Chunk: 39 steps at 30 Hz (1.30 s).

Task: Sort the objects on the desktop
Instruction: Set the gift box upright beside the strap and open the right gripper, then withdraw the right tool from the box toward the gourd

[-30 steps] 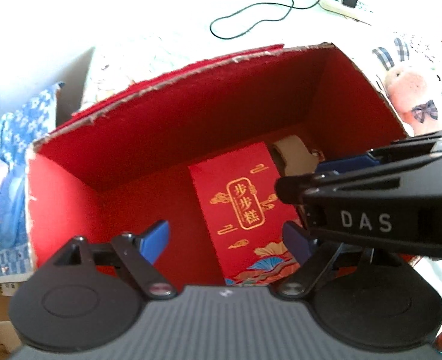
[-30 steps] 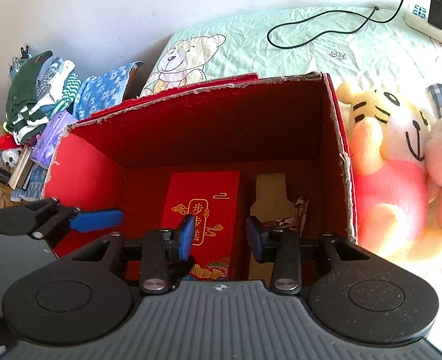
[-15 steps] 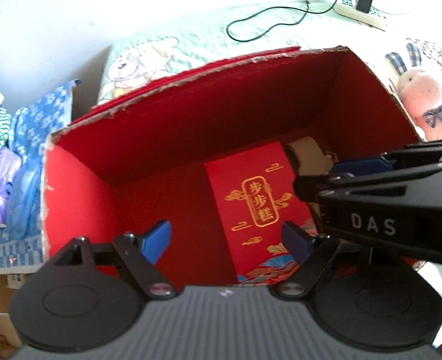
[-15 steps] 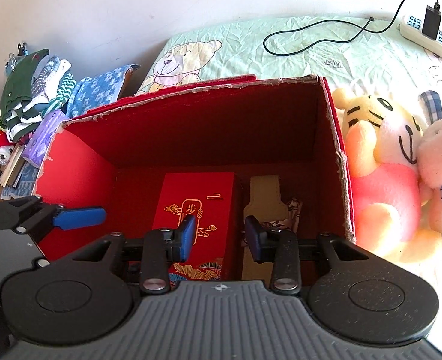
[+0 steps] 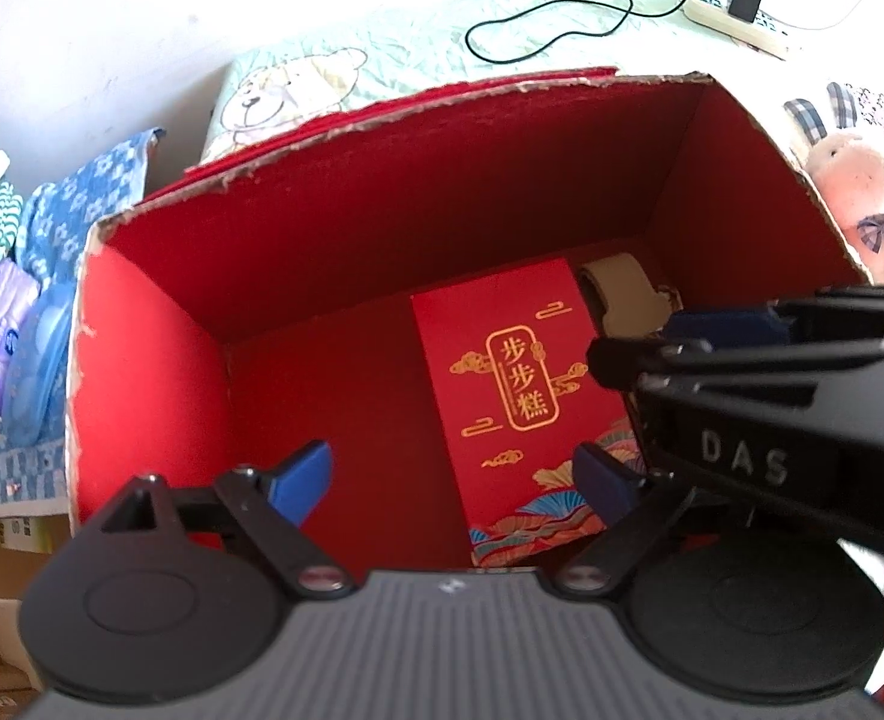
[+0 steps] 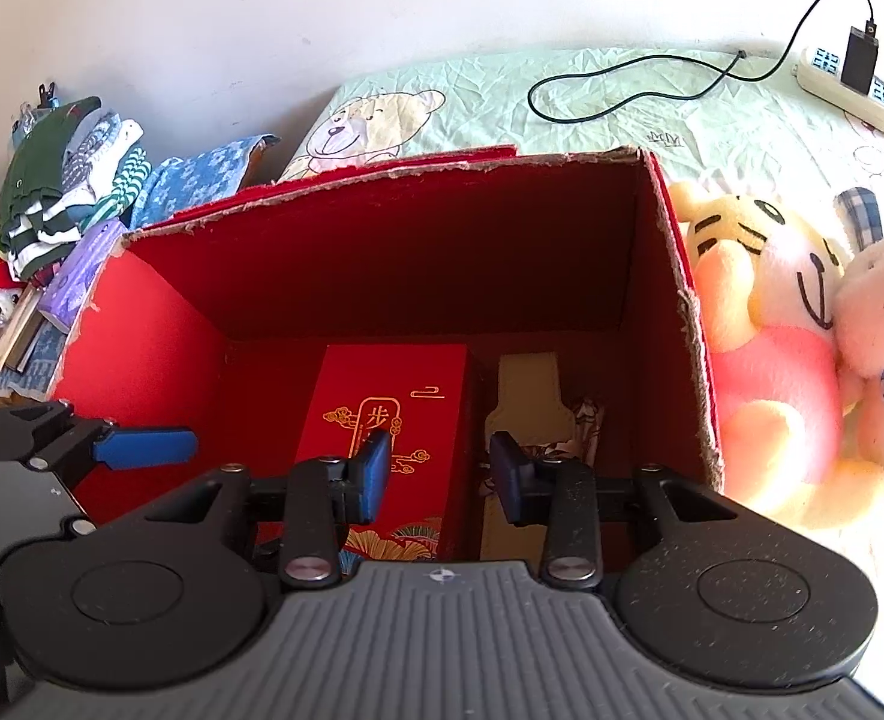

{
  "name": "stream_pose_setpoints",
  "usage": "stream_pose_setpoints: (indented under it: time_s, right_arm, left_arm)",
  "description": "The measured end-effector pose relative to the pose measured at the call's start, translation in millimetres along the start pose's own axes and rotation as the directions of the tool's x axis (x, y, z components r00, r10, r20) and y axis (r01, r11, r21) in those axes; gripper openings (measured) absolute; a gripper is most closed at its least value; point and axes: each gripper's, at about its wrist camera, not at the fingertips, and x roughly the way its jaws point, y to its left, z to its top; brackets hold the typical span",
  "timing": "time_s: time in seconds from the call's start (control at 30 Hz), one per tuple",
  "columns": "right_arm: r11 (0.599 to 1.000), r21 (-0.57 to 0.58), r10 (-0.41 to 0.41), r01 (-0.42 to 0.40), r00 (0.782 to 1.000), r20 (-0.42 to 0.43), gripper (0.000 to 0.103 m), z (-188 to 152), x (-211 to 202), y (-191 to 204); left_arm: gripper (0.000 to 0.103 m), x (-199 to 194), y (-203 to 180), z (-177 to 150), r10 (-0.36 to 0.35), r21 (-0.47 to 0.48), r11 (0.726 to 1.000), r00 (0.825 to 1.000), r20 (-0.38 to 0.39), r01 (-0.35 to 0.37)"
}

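Above the open red carton (image 6: pixel 160 348), both tongs hang empty: left tongs (image 5: pixel 451 483) spread wide, right tongs (image 6: pixel 442 474) narrower. Inside the carton lie one red gift box (image 6: pixel 394 420) and one tan cardboard piece (image 6: pixel 526 396) beside it. Two plush toys (image 6: pixel 766 324) sit outside its right wall. Risk: the crowded tongs could knock together.

White wall (image 6: pixel 214 18) behind; pale green bear-print bedsheet (image 6: pixel 652 120), power strip (image 6: pixel 850 90), folded clothes (image 6: pixel 70 180) at left.

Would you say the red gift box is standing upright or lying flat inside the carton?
Lying flat: the red gift box shows its printed face upward on the carton floor.
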Motion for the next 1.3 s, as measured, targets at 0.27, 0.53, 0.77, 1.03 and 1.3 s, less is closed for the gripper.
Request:
stream_pose_setpoints:
  time_s: [0.27,0.53,0.77,1.03,1.3]
  right_arm:
    - [1.000,0.000,0.004,-0.004,1.000,0.020,0.039,-3.1,-0.2,1.7]
    - [1.000,0.010,0.017,-0.017,1.000,0.026,0.039,-4.4,-5.3,1.7]
    - [0.995,0.079,0.045,-0.052,0.995,0.084,0.039,-5.4,-19.8,-7.1]
    - [0.994,0.099,0.039,-0.049,0.994,0.101,0.035,-6.3,-27.7,-8.7]
    - [0.992,0.104,0.055,-0.069,0.990,0.126,0.035,-10.4,-37.5,-12.5]
  left_arm:
    - [0.092,-0.9,-3.2,-1.6,0.015,-0.004,1.000,1.000,0.005,-0.015]
    - [0.095,-7.7,-5.1,-1.1,0.043,0.004,0.999,0.999,0.027,-0.044]
    - [0.096,-14.3,-0.2,-1.5,0.080,-0.010,0.997,0.996,0.039,-0.080]
    - [0.096,-27.4,3.1,-4.4,0.108,-0.027,0.994,0.992,0.066,-0.107]
    - [0.098,-44.0,-0.7,-12.5,0.157,-0.054,0.987,0.984,0.090,-0.152]
